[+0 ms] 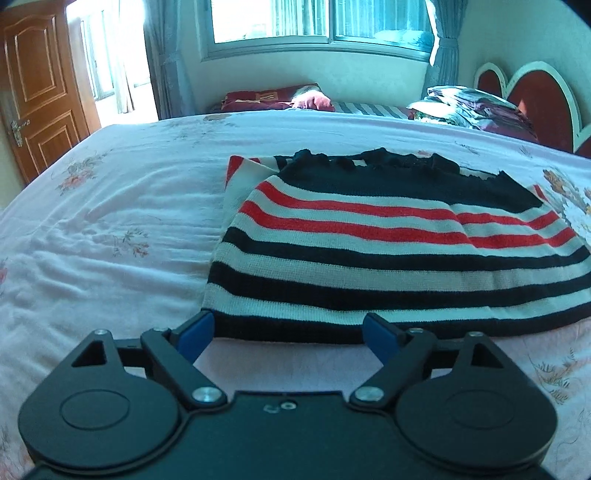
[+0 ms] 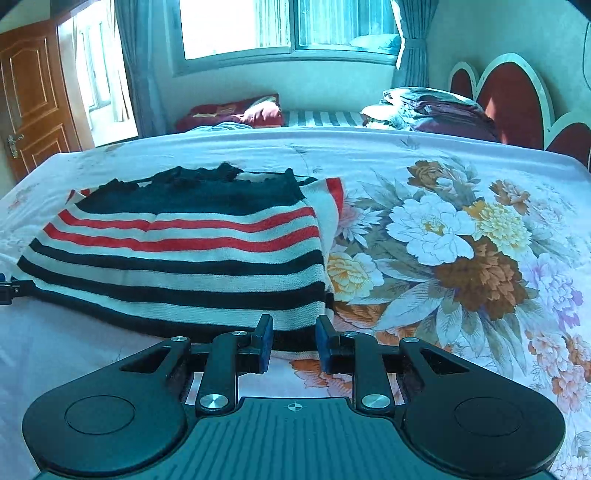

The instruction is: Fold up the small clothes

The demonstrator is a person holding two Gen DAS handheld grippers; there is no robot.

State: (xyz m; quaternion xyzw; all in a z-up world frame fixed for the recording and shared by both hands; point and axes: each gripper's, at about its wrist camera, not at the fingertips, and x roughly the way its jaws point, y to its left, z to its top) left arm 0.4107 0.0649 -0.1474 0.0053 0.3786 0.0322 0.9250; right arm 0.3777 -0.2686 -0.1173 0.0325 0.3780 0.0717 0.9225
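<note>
A small knitted garment with black, white and red stripes and a black frilled top lies partly folded on the floral bedsheet. It also shows in the right wrist view. My left gripper is wide open at the garment's near hem, at its left corner, with blue pads at either side of the hem. My right gripper is open with a narrower gap, at the near hem's right corner. Neither holds cloth. The left gripper's tip shows at the right view's left edge.
The bed carries a large flower print right of the garment. Pillows and bundled bedding lie at the far side by a red headboard. A wooden door stands at the left, a window behind.
</note>
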